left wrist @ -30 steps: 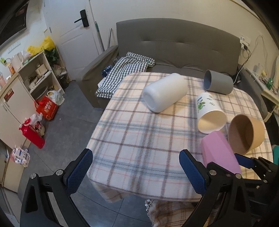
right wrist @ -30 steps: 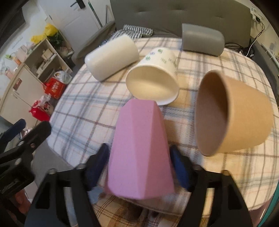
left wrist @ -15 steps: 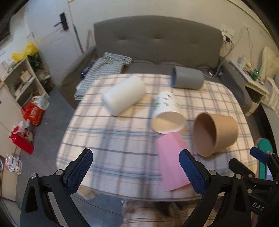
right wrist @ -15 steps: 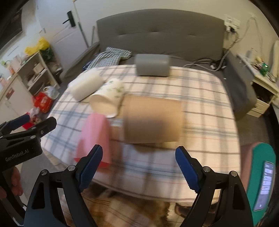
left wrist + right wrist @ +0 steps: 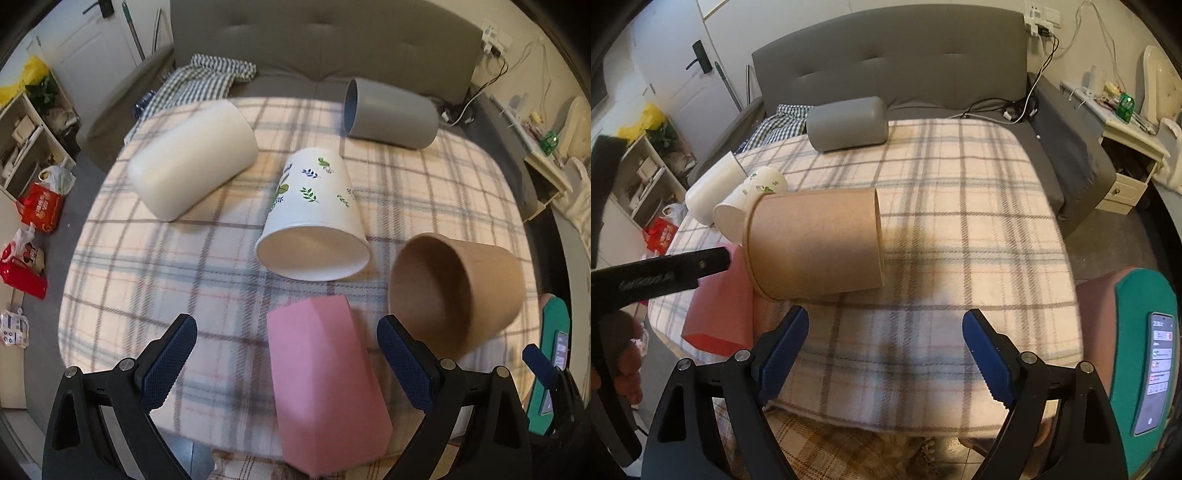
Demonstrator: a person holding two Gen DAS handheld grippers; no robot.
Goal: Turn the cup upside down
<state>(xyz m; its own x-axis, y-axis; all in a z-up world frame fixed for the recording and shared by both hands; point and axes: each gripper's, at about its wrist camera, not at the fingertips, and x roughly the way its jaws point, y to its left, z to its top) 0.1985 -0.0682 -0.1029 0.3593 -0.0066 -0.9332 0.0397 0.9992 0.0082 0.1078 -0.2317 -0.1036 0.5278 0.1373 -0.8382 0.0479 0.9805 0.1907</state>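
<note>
so the right gripper (image 5: 882, 352) let go of the pink cup (image 5: 325, 387) and backed off, jaws wide now. Left gripper (image 5: 286, 363) moved in, now straddling that cup on the counter (image 5: 147, 258).

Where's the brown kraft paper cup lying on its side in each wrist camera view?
Left wrist view: the brown kraft paper cup lies at right, mouth toward the camera, just beyond the left hand-held gripper.
Right wrist view: left of centre, seen side-on.
Shared landmark: the grey plastic cup lying by the table's far edge.
</note>
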